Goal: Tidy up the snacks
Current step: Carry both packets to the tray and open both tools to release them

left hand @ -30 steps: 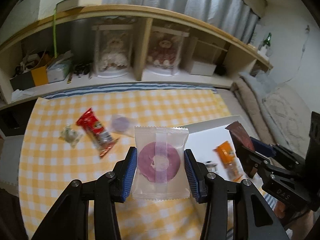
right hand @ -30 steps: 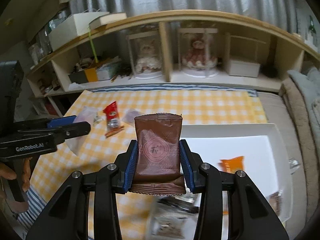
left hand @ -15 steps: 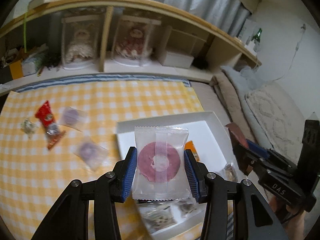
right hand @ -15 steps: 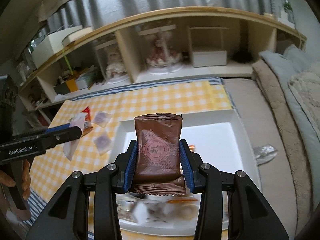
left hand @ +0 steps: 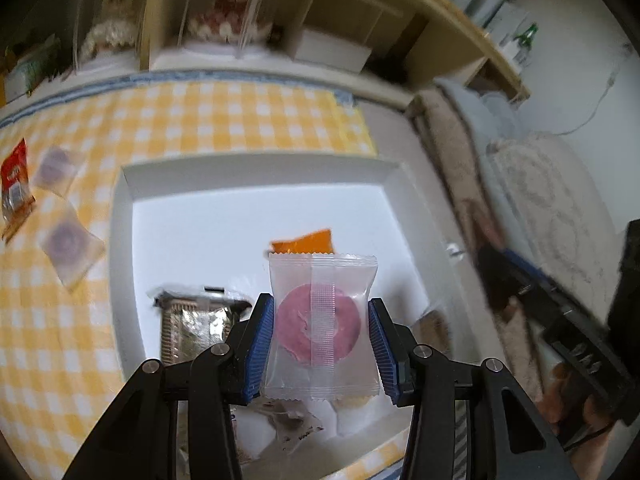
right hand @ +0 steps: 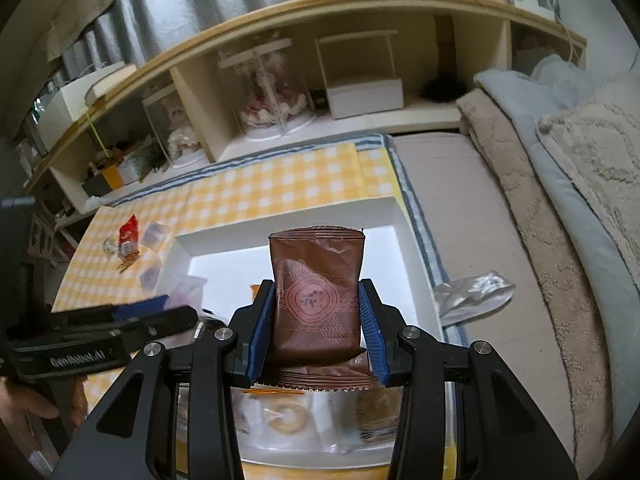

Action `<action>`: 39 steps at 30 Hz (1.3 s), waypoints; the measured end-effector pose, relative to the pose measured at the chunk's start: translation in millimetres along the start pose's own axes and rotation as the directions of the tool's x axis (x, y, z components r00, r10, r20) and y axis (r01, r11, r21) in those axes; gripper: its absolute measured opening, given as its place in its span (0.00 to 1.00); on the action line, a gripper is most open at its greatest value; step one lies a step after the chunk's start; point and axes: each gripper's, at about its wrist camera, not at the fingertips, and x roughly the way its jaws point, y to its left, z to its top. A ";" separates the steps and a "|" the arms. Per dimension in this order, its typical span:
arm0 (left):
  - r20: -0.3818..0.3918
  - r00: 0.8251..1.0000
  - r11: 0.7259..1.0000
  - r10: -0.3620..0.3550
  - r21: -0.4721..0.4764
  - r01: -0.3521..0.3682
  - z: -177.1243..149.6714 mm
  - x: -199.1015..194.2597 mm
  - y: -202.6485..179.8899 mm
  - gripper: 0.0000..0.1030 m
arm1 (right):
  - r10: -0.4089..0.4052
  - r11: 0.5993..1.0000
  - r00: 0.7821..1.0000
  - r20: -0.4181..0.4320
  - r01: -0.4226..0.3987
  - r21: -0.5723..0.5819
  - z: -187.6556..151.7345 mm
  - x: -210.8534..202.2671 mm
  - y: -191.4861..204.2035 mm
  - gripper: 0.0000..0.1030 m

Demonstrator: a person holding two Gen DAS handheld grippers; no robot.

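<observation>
Both grippers have swung right since a second ago, away from the loose snacks on the yellow checked cloth [left hand: 224, 120] and over the white tray [left hand: 256, 178], which now fills the middle of both views. The left gripper [left hand: 322, 338] has its fingers closed on a clear packet with a pink ring inside [left hand: 322, 322], held upright above the near part of the tray. The right gripper [right hand: 316, 328] grips a brown foil packet [right hand: 316, 300] the same way, also over the tray's near half.

The step in hand looks like the carry ending and the drop about to begin. Already in the tray lie an orange packet [left hand: 304, 242] and a clear dark-filled packet [left hand: 192, 320] (others near the front edge are too blurred to name). Next, each gripper probably needs lowering over a bare patch of tray before opening, without fouling the other. A red packet [left hand: 14, 180] and two pale round-filled packets [left hand: 68, 242] wait on the cloth, left of the tray.
</observation>
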 end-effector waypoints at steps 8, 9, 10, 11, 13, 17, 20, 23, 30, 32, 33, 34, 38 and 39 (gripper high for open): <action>-0.048 0.984 0.986 0.169 0.025 -0.168 12.1 58.6 -3.3 0.44 | 0.015 1.000 0.999 -0.029 -0.014 0.007 -2.9 15.1 -25.4 0.41; -0.053 0.983 0.984 0.175 0.024 -0.174 13.2 64.8 -3.9 0.44 | 0.018 1.000 0.999 -0.031 -0.018 0.007 -3.3 16.3 -26.2 0.41; -0.058 0.982 0.983 0.181 0.027 -0.180 11.9 71.1 -5.5 0.44 | 0.025 1.000 0.999 -0.035 -0.025 0.005 -3.6 18.8 -27.5 0.41; -0.061 0.980 0.982 0.190 0.032 -0.188 11.8 81.2 -8.8 0.44 | 0.031 1.000 0.999 -0.040 -0.030 0.003 -3.9 21.0 -28.2 0.41; -0.055 0.981 0.982 0.186 0.028 -0.184 12.2 91.4 -13.6 0.45 | 0.039 0.999 0.998 -0.048 -0.039 -0.003 -4.2 25.9 -29.4 0.41; -0.054 0.991 0.993 0.119 0.016 -0.119 6.8 105.8 -20.7 0.45 | 0.046 0.999 0.997 -0.067 -0.047 -0.013 -4.8 34.3 -32.6 0.41; -0.058 0.995 0.997 0.079 0.008 -0.079 11.1 118.3 -26.3 0.45 | 0.048 0.999 0.996 -0.082 -0.049 -0.009 -4.5 40.8 -37.7 0.41; -0.056 0.997 0.998 0.055 -0.003 -0.055 17.4 125.7 -26.6 0.45 | 0.049 0.999 0.994 -0.094 -0.048 0.005 -3.7 46.9 -43.6 0.41; -0.034 0.995 0.994 0.098 -0.051 -0.099 21.7 123.1 -5.9 0.45 | 0.033 0.999 0.992 -0.118 -0.030 0.025 -3.9 59.7 -52.3 0.41; -0.036 0.993 0.991 0.114 -0.059 -0.116 19.7 122.8 0.2 0.45 | 0.032 0.999 0.992 -0.125 -0.029 0.027 -4.5 63.2 -53.0 0.43; -0.043 0.992 0.991 0.117 -0.066 -0.120 19.8 125.4 2.7 0.45 | 0.039 0.999 0.990 -0.132 -0.035 0.030 -4.7 65.2 -52.5 0.43; -0.050 0.992 0.990 0.116 -0.072 -0.120 18.9 126.7 5.1 0.45 | 0.042 0.999 0.990 -0.137 -0.039 0.030 -4.9 66.7 -52.0 0.44; -0.061 0.992 0.992 0.109 -0.057 -0.113 20.2 131.5 0.0 0.52 | 0.020 1.000 0.990 -0.137 -0.018 0.015 -4.7 67.3 -47.2 0.58; -0.064 0.992 0.993 0.107 -0.053 -0.110 20.8 131.8 -1.0 0.54 | 0.028 1.000 0.990 -0.137 -0.026 0.017 -4.8 65.8 -46.2 0.58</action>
